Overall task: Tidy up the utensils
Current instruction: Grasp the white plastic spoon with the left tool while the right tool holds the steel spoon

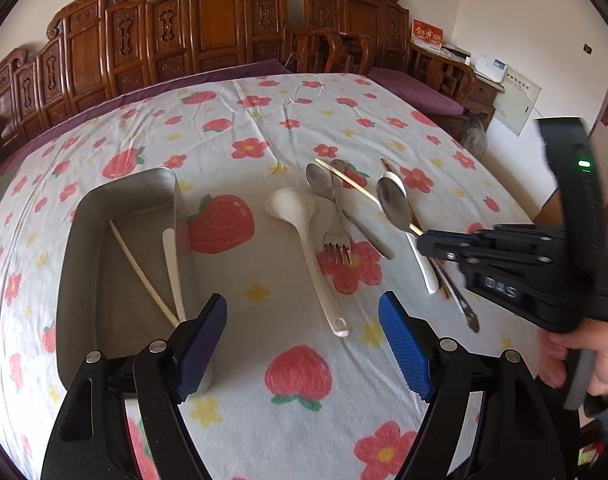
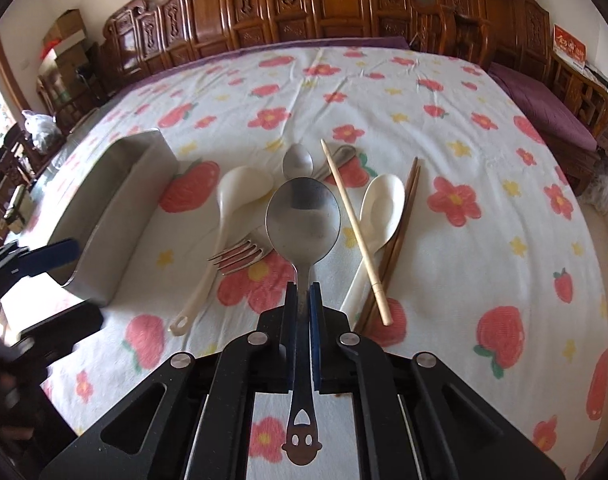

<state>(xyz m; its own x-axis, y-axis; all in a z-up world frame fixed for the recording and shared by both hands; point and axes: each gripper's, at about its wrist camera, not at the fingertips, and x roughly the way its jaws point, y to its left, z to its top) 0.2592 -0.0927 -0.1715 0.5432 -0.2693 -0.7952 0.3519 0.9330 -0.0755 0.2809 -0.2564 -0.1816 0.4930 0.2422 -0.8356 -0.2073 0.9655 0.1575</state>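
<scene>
My right gripper (image 2: 303,292) is shut on the handle of a large metal spoon (image 2: 304,220), holding it just above the flowered cloth; the left wrist view shows that spoon (image 1: 393,204) lifted in the right gripper (image 1: 423,242). My left gripper (image 1: 302,312) stands open and holds nothing, beside a metal tray (image 1: 92,280) containing a pale chopstick (image 1: 144,276) and a white spoon (image 1: 172,264). On the cloth lie a white ladle (image 2: 240,192), a fork (image 2: 240,258), a small metal spoon (image 2: 298,162), a pale chopstick (image 2: 355,232), a white spoon (image 2: 383,208) and brown chopsticks (image 2: 399,236).
The metal tray (image 2: 116,220) sits left of the utensil pile, with my left gripper's blue pad (image 2: 52,252) near its front corner. Carved wooden chairs (image 1: 208,36) line the table's far side. A person's hand (image 1: 583,360) grips the right gripper's handle.
</scene>
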